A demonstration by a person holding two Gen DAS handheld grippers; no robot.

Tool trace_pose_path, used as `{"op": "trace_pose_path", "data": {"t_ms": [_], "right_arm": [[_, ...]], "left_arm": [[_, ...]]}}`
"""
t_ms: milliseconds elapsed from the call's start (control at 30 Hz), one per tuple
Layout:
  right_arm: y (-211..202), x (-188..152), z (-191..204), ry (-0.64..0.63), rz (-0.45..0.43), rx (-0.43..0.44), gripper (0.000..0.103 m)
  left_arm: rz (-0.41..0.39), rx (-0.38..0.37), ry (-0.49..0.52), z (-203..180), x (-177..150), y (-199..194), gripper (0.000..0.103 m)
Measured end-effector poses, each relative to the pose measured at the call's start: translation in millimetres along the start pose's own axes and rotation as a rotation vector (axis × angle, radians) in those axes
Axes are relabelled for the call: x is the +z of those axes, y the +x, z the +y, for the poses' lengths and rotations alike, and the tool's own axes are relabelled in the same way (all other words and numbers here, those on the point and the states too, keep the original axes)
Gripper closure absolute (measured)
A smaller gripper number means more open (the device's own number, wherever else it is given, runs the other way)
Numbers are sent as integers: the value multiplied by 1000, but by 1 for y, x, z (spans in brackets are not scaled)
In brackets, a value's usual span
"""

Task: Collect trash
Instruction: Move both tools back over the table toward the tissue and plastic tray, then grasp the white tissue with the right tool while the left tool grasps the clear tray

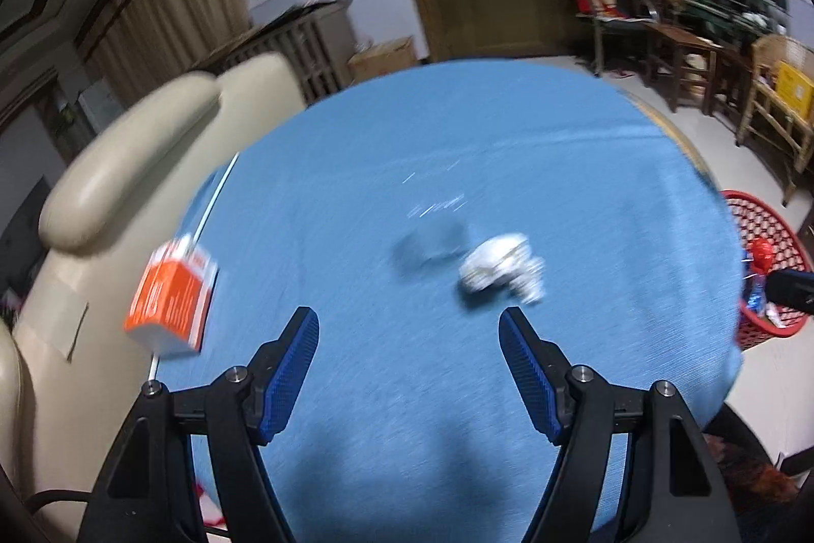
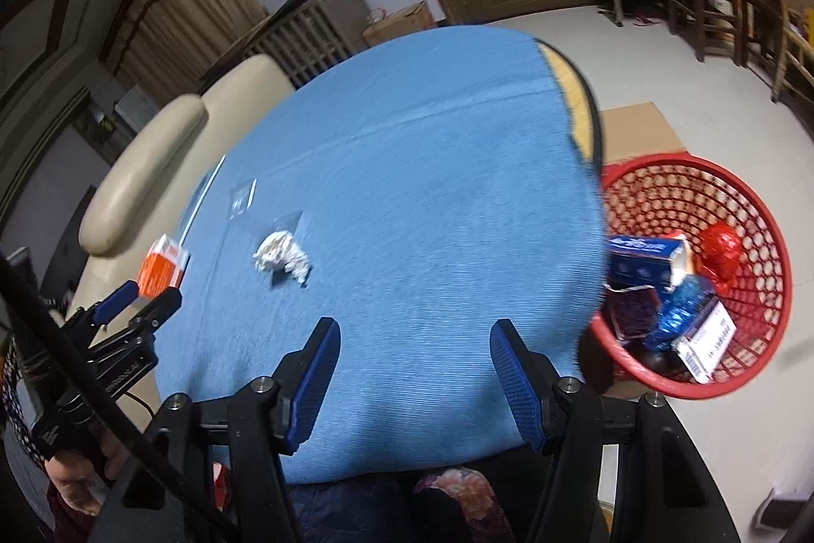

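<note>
Both tools are held wide apart and nothing is gripped: the left tool (image 1: 409, 324) hangs over the blue-covered bench (image 1: 458, 146) with bare cloth between its pads, and the right tool (image 2: 414, 337) stands likewise over the near part of the bench, empty.

Two pieces of trash are left on the bench. A crumpled white paper wad (image 1: 503, 270) lies near the middle, ahead of the left tool and slightly to its right. An orange carton (image 1: 173, 298) stands at the left edge of the bench, a white straw or stick seeming to run past it, though blur leaves that uncertain. A faint clear wrapper (image 2: 241, 199) may also lie beyond the wad. The red mesh basket (image 2: 712, 268) sits on the floor by the bench's right edge, already partly filled with a blue box, a red bag and other packaging.

The step in hand is judged to be the approach to the next piece. The wad is best taken by the left tool: the pads should be lowered on either side of it, brought right down to the cloth, and closed around its bulk so that no cloth is pinched.

The carton needs care, since it stands at the very edge beside the cream sofa (image 1: 152, 125) and could be knocked off. The bench top between wad and basket is open, so a carry to the right is unobstructed; the load should be taken beyond the bench edge before release.
</note>
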State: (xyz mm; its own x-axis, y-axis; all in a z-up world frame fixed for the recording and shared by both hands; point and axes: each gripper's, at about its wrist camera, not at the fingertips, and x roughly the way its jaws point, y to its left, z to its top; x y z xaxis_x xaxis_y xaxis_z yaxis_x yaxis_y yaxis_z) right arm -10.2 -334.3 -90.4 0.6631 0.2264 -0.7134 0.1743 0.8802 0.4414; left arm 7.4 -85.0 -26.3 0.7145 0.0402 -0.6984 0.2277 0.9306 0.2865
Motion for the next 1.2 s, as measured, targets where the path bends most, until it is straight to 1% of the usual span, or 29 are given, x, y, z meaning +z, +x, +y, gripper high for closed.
{"op": "trace_pose_path", "data": {"t_ms": [133, 233, 367, 533, 633, 700, 833, 900, 933, 967, 1033, 1200], "right_arm": [[20, 6, 27, -68, 33, 15, 38], [38, 12, 51, -128, 54, 31, 38], [67, 22, 81, -207, 86, 51, 38], [111, 39, 111, -251, 117, 81, 38], [134, 48, 124, -266, 121, 81, 38], [153, 54, 129, -252, 133, 73, 38], [181, 58, 131, -210, 179, 97, 38], [192, 55, 132, -214, 211, 104, 40], [194, 53, 130, -218, 215, 99, 53], [195, 50, 128, -228, 214, 101, 58], [191, 45, 124, -242, 191, 110, 63], [165, 37, 102, -219, 154, 104, 63]], "left_arm": [[68, 43, -72, 36, -16, 20, 29], [104, 62, -126, 59, -27, 31, 29], [129, 75, -180, 83, -35, 42, 29], [140, 73, -203, 94, -40, 49, 29], [147, 69, -206, 98, -39, 52, 29], [148, 67, -213, 101, -38, 52, 29], [143, 62, -226, 106, -30, 50, 29], [133, 56, -229, 107, -23, 49, 29], [127, 51, -229, 106, -18, 49, 29], [119, 40, -227, 105, -11, 48, 29], [106, 15, -218, 99, 2, 47, 29], [69, -67, -156, 70, 43, 55, 28]]}}
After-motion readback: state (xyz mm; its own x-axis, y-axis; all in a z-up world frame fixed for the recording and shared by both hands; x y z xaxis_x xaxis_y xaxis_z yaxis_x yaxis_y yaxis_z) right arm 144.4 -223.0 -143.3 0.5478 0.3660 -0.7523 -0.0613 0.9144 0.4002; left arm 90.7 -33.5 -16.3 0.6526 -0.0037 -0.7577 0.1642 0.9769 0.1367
